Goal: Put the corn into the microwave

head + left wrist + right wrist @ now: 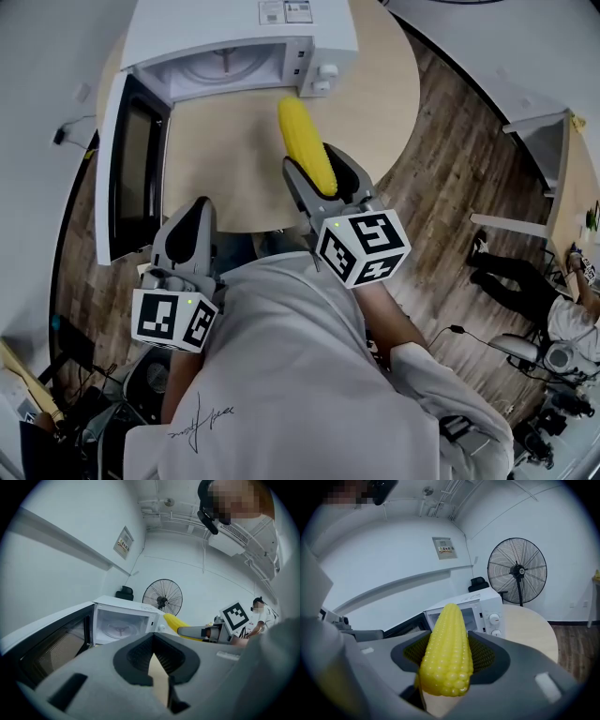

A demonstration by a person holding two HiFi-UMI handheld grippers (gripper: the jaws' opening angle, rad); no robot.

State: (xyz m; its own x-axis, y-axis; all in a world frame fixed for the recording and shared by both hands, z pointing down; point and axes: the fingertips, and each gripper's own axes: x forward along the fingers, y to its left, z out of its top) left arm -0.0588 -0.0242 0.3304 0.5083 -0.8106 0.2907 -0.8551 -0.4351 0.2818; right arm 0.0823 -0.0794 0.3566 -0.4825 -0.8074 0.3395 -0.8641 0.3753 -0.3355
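Right gripper (450, 651) is clamped on the corn (446, 653): in the right gripper view both dark ribbed pads press the yellow cob from either side, the blunt end toward the camera and the tapered tip reaching past the jaws. From the head view the corn (305, 141) hangs above the round tan table (225, 178), lying roughly along the gripper and pointing at the white microwave (234, 37); its tip is near the front of the oven, closer to the control panel with its two knobs (323, 80) than to the cavity, and the cob is outside the microwave. The microwave door (131, 169) is swung wide to the left, and the left gripper view shows the lit white cavity with its glass turntable (119, 630) bare. The left gripper (197, 211) sits lower left over the table's near edge, beside the open door, touching neither door nor oven; its jaws meet at the tips with only a thin wedge of tabletop showing behind them and nothing gripped. Each gripper carries its marker cube, the right one (361, 246) just behind the corn. A standing fan (517, 569) is against the far wall beyond the table, and another person (525, 277) is on the wood floor (450, 187) at the right.
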